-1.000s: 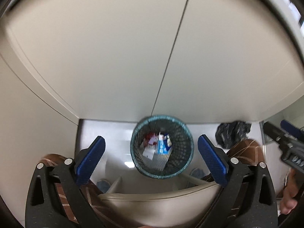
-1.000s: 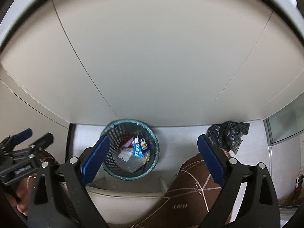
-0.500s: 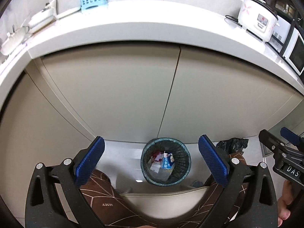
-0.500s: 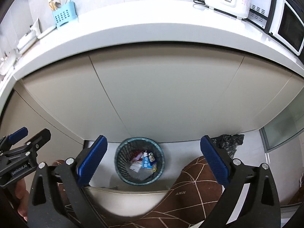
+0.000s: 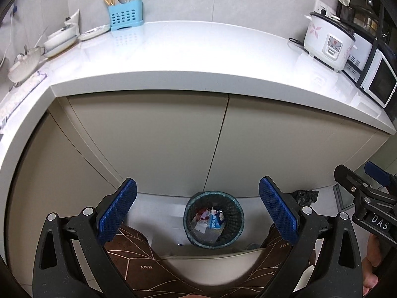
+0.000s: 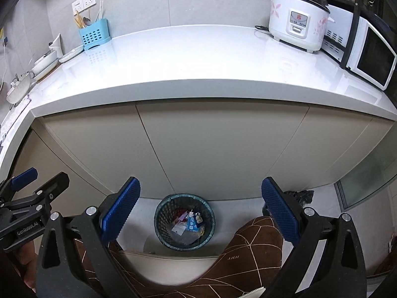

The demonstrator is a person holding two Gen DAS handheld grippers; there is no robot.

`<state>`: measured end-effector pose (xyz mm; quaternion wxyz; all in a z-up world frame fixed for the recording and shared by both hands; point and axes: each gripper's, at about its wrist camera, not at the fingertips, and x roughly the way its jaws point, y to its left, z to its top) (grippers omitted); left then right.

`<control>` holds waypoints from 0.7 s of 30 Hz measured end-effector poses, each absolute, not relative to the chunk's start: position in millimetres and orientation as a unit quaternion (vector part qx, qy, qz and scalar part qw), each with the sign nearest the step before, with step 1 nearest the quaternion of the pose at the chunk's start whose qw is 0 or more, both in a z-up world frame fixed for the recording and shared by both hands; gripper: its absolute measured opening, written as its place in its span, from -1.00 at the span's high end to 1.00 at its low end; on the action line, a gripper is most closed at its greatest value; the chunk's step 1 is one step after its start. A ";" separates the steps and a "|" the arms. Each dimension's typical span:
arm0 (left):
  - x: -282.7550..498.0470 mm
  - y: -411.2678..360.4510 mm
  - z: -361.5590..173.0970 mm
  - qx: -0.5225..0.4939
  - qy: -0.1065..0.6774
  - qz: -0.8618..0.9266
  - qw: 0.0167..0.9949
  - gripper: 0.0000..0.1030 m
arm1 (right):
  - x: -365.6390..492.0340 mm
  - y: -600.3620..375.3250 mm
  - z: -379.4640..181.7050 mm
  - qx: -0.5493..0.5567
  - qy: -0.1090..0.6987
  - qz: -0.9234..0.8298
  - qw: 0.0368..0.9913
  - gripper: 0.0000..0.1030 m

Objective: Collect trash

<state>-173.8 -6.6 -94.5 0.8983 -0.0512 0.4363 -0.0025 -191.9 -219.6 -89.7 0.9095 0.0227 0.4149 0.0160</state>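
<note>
left tool (image 5: 197,213) apart, empty | right tool (image 6: 201,212) apart, empty | both above bin (image 5: 214,219)

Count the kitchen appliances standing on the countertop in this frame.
2: a rice cooker at the counter's back right, and a microwave just right of it under a black rack. More may sit out of view.

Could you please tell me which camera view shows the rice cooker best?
The right wrist view: the rice cooker appears larger there, its front panel facing the camera. In the left wrist view it sits smaller, near the right edge.
</note>
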 end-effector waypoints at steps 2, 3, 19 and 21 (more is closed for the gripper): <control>-174.6 -7.4 -92.1 -0.050 0.435 -0.001 0.899 -0.88 | -192.0 -219.2 -88.5 0.023 0.414 0.015 0.910 -0.83; -174.9 -7.5 -91.6 -0.051 0.435 -0.002 0.899 -0.88 | -191.8 -219.3 -88.9 0.023 0.414 0.015 0.910 -0.83; -175.3 -7.8 -90.0 -0.051 0.434 -0.002 0.900 -0.88 | -193.3 -218.9 -90.0 0.020 0.412 0.012 0.911 -0.83; -175.8 -9.3 -90.1 -0.050 0.433 -0.001 0.900 -0.88 | -193.7 -219.3 -89.5 0.019 0.412 0.011 0.911 -0.83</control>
